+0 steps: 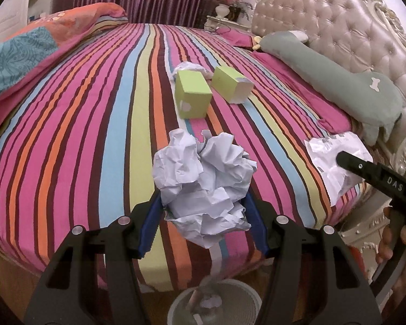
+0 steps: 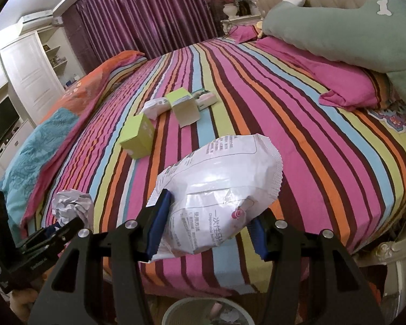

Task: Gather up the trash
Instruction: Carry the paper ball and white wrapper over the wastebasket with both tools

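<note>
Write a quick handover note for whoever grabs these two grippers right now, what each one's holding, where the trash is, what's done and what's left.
Left gripper: shut on the crumpled paper ball, held above the bed's near edge.
Right gripper: shut on the white plastic wrapper, also in the air.
Waste bin: on the floor just below both grippers; some scraps already in it.
Still on the striped bedspread: two green boxes, and small crumpled packaging behind them.
Left to do: drop both held items in the bin, then collect the boxes and packaging.
</note>
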### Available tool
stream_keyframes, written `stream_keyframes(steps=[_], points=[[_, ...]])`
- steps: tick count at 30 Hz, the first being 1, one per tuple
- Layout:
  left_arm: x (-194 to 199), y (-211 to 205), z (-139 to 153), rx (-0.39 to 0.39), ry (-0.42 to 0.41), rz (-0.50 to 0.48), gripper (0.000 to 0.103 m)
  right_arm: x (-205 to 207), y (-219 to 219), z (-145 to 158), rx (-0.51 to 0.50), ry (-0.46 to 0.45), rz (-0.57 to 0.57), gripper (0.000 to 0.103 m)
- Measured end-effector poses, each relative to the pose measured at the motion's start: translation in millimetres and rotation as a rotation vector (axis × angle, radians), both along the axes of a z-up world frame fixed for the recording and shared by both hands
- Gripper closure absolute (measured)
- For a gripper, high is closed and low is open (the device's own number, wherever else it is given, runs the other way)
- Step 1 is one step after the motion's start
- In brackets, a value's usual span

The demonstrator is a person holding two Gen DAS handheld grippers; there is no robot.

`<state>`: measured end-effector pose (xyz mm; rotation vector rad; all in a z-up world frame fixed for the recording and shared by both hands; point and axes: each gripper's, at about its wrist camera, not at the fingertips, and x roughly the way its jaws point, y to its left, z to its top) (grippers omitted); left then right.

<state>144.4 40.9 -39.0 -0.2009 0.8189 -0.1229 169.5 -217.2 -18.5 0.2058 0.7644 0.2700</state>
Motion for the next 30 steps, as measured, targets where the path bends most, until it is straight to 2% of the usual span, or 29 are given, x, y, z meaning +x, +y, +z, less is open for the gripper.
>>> stream_keyframes(steps=[13, 20, 23, 30], points=[[-61.0, -28.3, -29.3, 0.019, 0.071, -0.080, 0.046, -62.6, 0.0, -21.1, -0.026, 0.059, 0.036, 0.052], [-86.0, -46.2, -57.8, 0.006, 0.149, -0.113, 0.047, -88.4, 2.1, -43.8, -0.047, 0.117, 0.032, 0.052], [-92.0, -52.7, -65.6, 0.026, 0.174, -0.120, 0.047, -97.5, 3.1, -57.3, -0.068, 0.163, 0.029, 0.052], [-100.0, -56.1, -91.9, 0.004, 0.287, -0.113, 0.046, -108.0, 7.5, -81.2, -0.099, 0.251, 0.043, 0.052]])
